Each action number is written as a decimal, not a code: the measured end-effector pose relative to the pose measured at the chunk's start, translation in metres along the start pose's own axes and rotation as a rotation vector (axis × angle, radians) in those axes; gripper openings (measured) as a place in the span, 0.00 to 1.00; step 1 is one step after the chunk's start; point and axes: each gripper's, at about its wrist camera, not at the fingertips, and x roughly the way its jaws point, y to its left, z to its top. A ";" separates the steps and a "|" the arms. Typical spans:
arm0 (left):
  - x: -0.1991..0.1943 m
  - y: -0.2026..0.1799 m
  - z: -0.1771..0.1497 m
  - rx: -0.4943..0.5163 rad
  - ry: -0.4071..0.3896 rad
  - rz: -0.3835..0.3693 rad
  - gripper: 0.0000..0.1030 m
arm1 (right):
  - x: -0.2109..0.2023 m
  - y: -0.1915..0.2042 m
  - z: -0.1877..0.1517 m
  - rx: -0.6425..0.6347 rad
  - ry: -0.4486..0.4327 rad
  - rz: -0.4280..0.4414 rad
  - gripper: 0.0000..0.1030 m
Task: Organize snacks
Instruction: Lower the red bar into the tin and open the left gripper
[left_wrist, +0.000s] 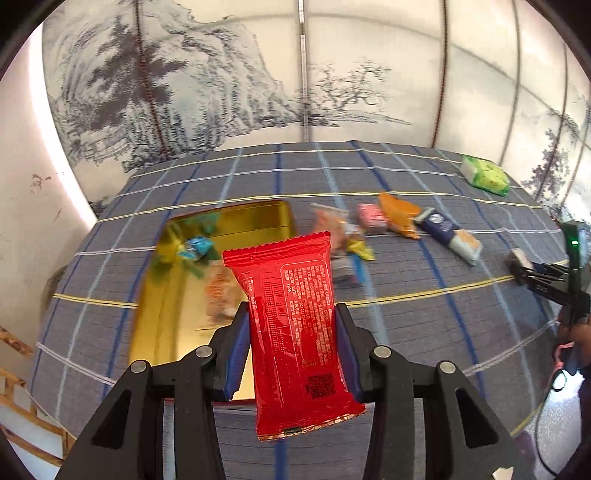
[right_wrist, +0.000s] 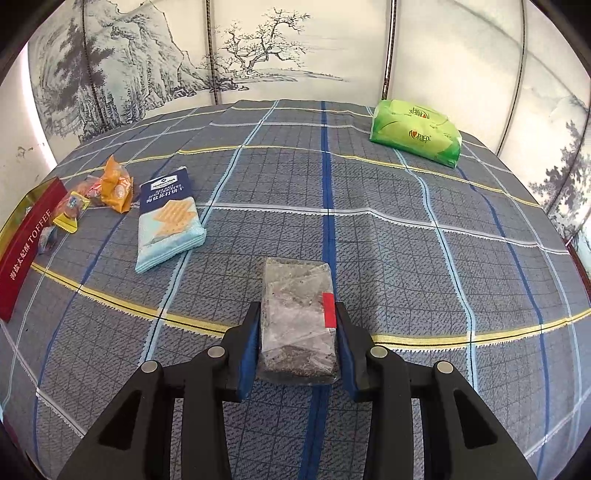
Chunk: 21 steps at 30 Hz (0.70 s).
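My left gripper (left_wrist: 291, 314) is shut on a red snack packet (left_wrist: 295, 325) and holds it above the near edge of a gold tin (left_wrist: 236, 221) that holds a blue candy (left_wrist: 195, 248) and another snack. My right gripper (right_wrist: 297, 312) is shut on a clear-wrapped dark snack bar (right_wrist: 297, 317) with a red sticker, just above the checked cloth. It also shows at the far right of the left wrist view (left_wrist: 524, 267). A blue cracker packet (right_wrist: 168, 218), an orange packet (right_wrist: 116, 184) and small candies (right_wrist: 72, 208) lie left of it.
A green tissue pack (right_wrist: 417, 131) lies at the table's far right. The tin's red TOFFEE side (right_wrist: 26, 247) shows at the left edge. A painted folding screen (right_wrist: 258, 55) stands behind the table. A wicker chair (left_wrist: 22, 387) is at the lower left.
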 end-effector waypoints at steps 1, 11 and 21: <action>0.002 0.007 0.000 -0.004 -0.001 0.012 0.38 | 0.000 0.000 0.000 0.000 0.000 -0.001 0.37; 0.031 0.076 0.012 -0.040 -0.004 0.124 0.38 | 0.000 0.000 0.000 -0.001 0.000 -0.004 0.37; 0.068 0.090 0.014 -0.009 0.040 0.162 0.38 | -0.001 0.001 0.001 -0.001 0.001 -0.004 0.37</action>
